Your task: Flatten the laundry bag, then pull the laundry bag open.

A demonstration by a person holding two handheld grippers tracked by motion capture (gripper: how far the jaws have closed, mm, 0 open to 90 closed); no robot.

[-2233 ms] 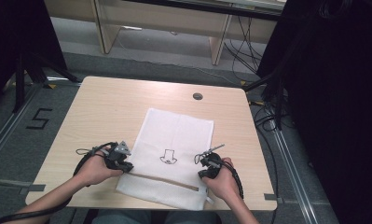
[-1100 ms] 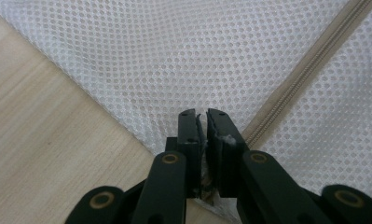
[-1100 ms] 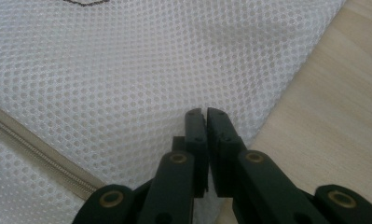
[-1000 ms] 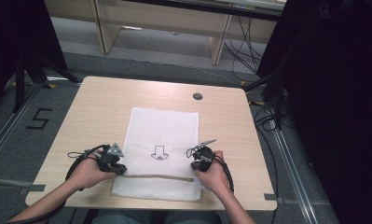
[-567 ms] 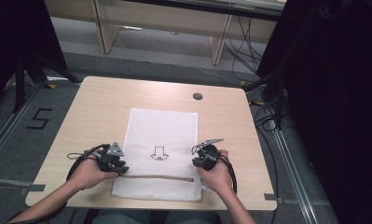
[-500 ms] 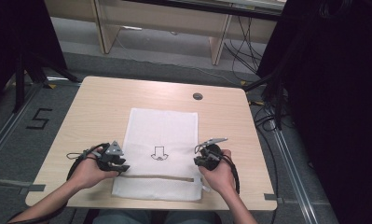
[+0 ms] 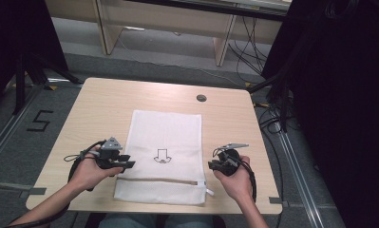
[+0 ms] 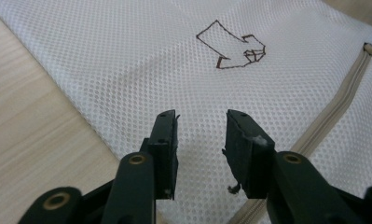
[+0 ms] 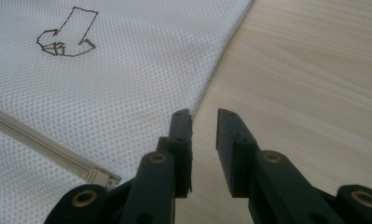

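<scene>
Mesh laundry bag flat mid-table, long axis running away from the person, zipper across the near end. Left gripper over the bag's left edge, jaws parted, nothing between them. Right gripper just beside the bag's right edge, above bare wood, jaws slightly apart, also empty. Left nearer to the cloth. Beyond the bag: wooden table, small round grommet, then grey floor and cables.

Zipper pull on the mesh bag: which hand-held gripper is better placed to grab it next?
Probably the right hand-held gripper. The zipper pull sits at the right end of the zipper on the mesh bag, just below it. The left hand-held gripper is over the bag's opposite edge.
</scene>
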